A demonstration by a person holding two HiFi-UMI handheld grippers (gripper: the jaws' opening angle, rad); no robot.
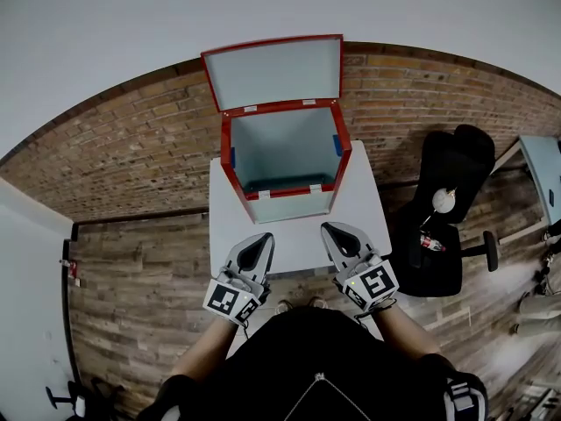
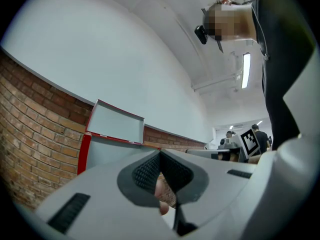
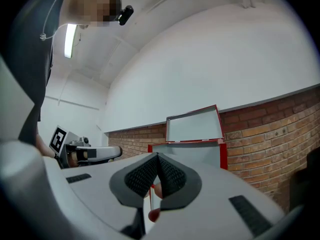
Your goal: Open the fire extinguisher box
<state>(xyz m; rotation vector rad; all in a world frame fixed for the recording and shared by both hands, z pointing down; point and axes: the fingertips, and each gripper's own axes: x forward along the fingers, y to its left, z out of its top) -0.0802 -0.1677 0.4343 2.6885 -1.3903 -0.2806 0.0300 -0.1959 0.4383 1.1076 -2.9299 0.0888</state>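
Observation:
The red fire extinguisher box (image 1: 285,160) stands on a white table (image 1: 368,222) against the brick wall. Its lid (image 1: 273,71) is swung up and back, and the pale inside is bare. Both grippers hover over the table's near edge, apart from the box. My left gripper (image 1: 260,240) is shut with nothing in it, and so is my right gripper (image 1: 331,231). In the left gripper view the closed jaws (image 2: 160,155) point toward the box (image 2: 83,154) and raised lid (image 2: 116,124). From the right gripper (image 3: 157,157), the box (image 3: 223,155) and lid (image 3: 194,124) show ahead.
A black office chair (image 1: 447,209) stands right of the table, with small objects on its seat. The floor is wood plank (image 1: 140,270), and the brick wall (image 1: 131,147) runs behind the box. People stand far off (image 2: 260,134) in the left gripper view.

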